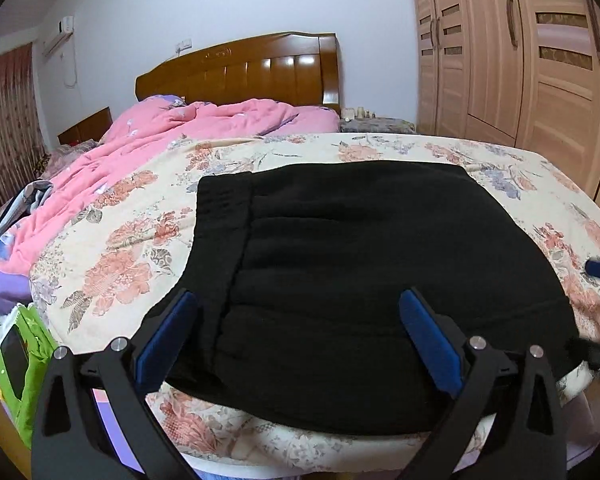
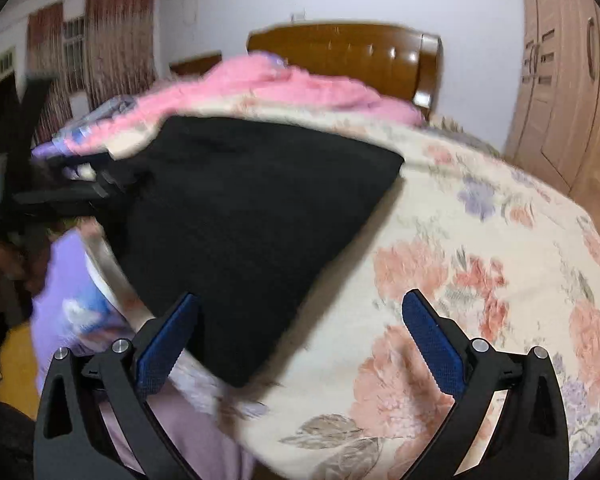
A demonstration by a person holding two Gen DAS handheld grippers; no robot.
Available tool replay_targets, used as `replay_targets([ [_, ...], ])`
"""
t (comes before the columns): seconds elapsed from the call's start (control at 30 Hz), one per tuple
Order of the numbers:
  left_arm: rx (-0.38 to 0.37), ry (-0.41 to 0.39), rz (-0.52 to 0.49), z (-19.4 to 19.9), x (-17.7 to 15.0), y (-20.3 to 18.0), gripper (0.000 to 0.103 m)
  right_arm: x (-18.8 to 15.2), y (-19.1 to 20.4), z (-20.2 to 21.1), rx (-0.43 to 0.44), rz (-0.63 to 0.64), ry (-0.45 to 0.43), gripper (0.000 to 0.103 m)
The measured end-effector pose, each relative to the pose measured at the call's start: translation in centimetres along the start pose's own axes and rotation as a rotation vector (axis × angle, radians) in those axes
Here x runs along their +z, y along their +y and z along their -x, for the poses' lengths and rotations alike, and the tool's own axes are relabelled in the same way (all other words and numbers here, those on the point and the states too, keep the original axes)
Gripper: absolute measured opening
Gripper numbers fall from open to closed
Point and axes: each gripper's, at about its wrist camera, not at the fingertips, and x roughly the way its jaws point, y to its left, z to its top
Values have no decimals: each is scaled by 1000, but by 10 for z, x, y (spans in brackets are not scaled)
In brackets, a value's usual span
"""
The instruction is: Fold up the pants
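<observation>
Here, black pants [image 1: 364, 280] are seen folded into a flat rectangle on a floral bedsheet [image 1: 132, 248], near the bed's foot edge. The left gripper [image 1: 298, 308] is held just above them, jaws spread wide and empty. The right gripper [image 2: 300, 308] is likewise wide apart and empty, over the pants' corner; this view is blurred. A pink quilt [image 1: 204, 124] is bunched by the wooden headboard [image 1: 252, 68].

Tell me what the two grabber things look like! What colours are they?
Both match. The left gripper and right gripper each have a black plastic frame that splits into a V, with round silver bolts at the joints. The fingers are flat and long, lined with bumpy blue pads. No cables or markings show.
</observation>
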Motion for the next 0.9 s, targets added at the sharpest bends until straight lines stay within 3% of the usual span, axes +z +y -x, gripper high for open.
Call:
replay_targets([
  [0.13, 15, 14, -12, 0, -1, -2, 101, -4, -9, -7, 45, -78, 14, 98],
  [0.3, 8, 22, -7, -1, -1, 0, 102, 1, -1, 0, -3, -45, 21, 98],
  [0.43, 6, 20, -5, -1, -2, 1, 102, 7, 8, 20, -44, -9, -61, 98],
  [0.53, 9, 17, -6, -1, -2, 1, 102, 2, 10, 5, -65, 23, -4, 98],
  [0.63, 14, 18, -10, -1, -3, 0, 102, -2, 3, -1, -28, -40, 8, 98],
  [0.9, 20, 23, -7, -1, -2, 0, 102, -2, 1, -1, -17, -59, 22, 98],
])
